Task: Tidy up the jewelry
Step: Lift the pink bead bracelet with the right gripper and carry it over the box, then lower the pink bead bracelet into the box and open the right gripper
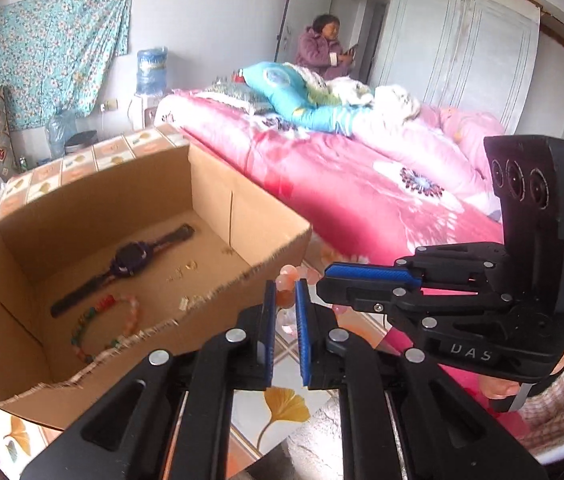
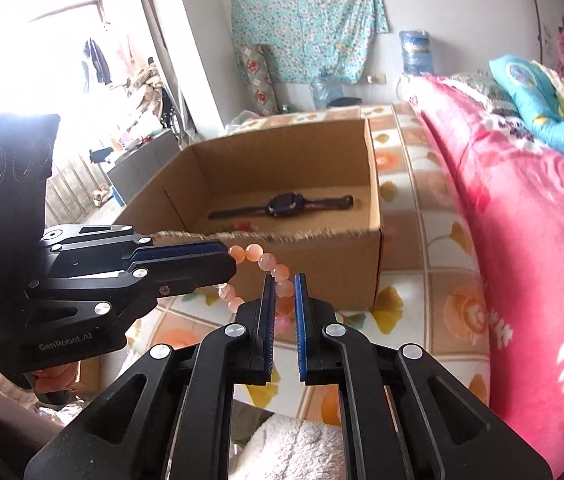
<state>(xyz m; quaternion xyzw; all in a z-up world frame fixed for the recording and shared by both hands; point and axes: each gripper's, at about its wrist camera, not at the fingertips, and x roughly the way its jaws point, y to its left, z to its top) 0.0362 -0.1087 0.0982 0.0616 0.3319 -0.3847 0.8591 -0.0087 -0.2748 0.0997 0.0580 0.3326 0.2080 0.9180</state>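
Left gripper (image 1: 283, 304) clamping on the pink bead bracelet (image 1: 288, 298), blue pads pressing a bead from either side, a few beads showing above the fingertips and a few below. Right gripper (image 2: 282, 298) likewise clenching on the same bracelet (image 2: 271, 266), one bead sitting squeezed between its pads. Seen from the left wrist, the right gripper (image 1: 366, 276) coming in from the right, fingertips closing just beside the left pair. Seen from the right wrist, the left gripper (image 2: 227, 258) reaching in from the left, bracelet arcing from its tip over to the right pads. Bracelet hanging stretched between the two claws, raised clear of the patterned floor mat (image 2: 410, 304), just in front of the torn near rim of the cardboard box (image 1: 217, 296).

Inside the box (image 2: 290, 160): dark wristwatch (image 1: 129, 260) lying flat with strap extended diagonally, also showing along the box floor in the right view (image 2: 282, 205); multicoloured bead string (image 1: 97, 324) lying in a loop nearer the torn rim; small gold-coloured pieces (image 1: 185, 270) scattered right of the watch, too small for telling what kind.

Beyond the box: bed under a pink floral quilt (image 1: 362, 184), blue cushion (image 1: 294, 92) lying on top, water cooler bottle (image 1: 151, 72) standing by the wall, floral cloth (image 1: 57, 64) hanging behind. Seated person in a purple coat (image 1: 322, 54) at the far end of the bed.
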